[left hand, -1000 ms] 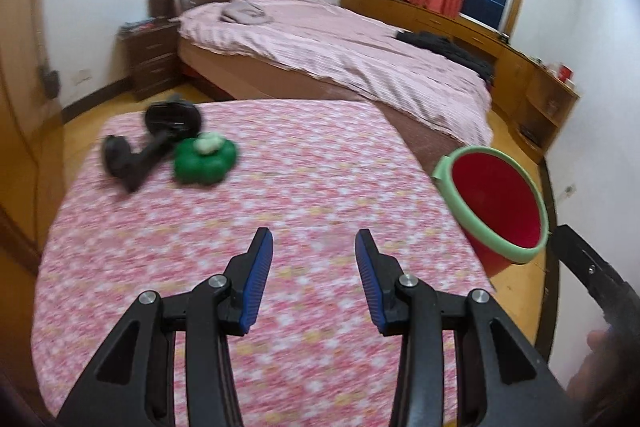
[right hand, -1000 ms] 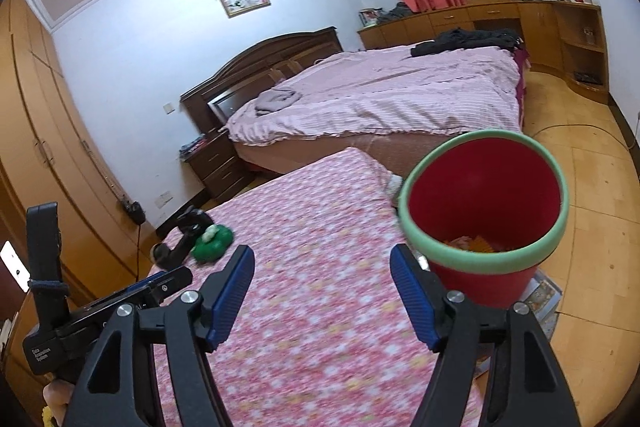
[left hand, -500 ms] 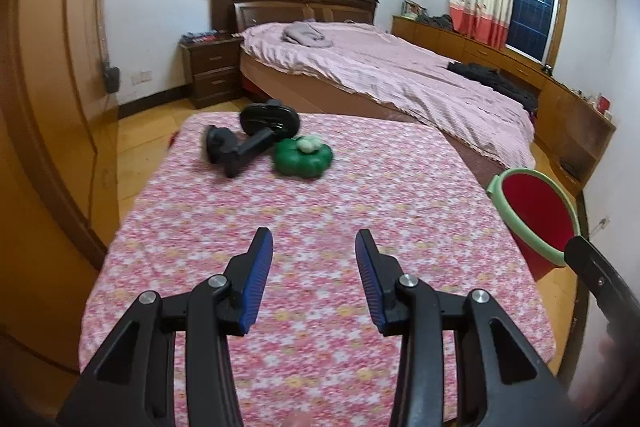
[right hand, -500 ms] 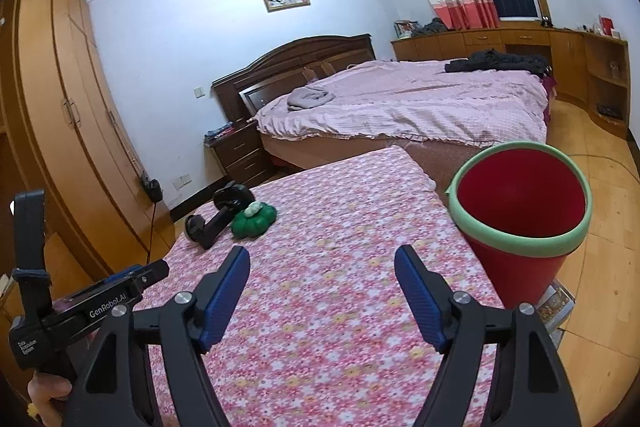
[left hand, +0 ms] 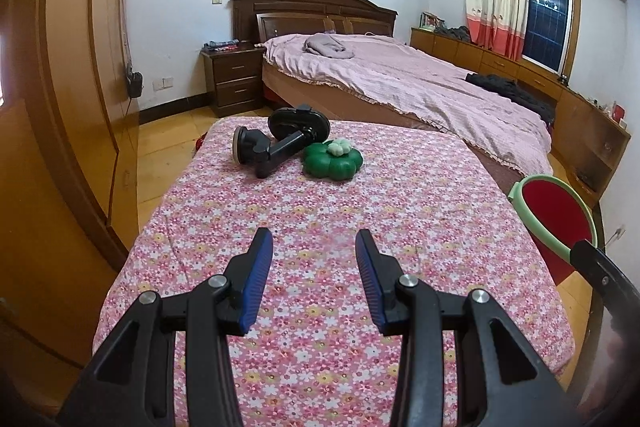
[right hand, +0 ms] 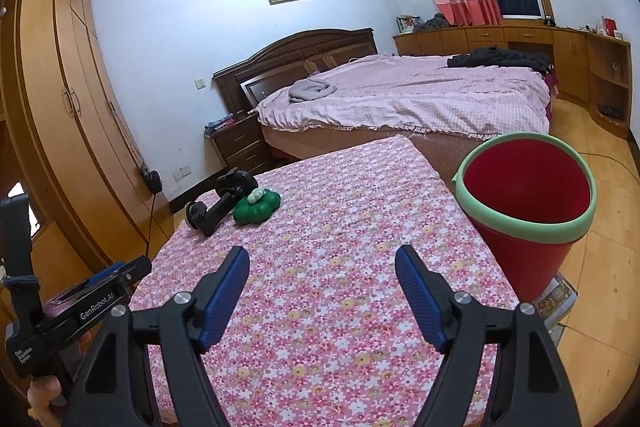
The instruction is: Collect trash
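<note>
A small white crumpled wad lies on top of a green flower-shaped piece at the far end of the table. The red bin with a pale green rim stands off the table's right edge. My left gripper hovers open over the near part of the floral cloth, well short of the wad, with nothing between its blue pads. My right gripper is open wider, also empty, with the bin just to its right.
A black suction-cup holder lies beside the green piece. The table wears a pink floral cloth. A bed stands beyond it, a wooden wardrobe on the left, a nightstand behind.
Both views have swung left, so the bin has slid toward the right edge and the wad and holder sit nearer the centre. The right jaws stand slightly wider.
</note>
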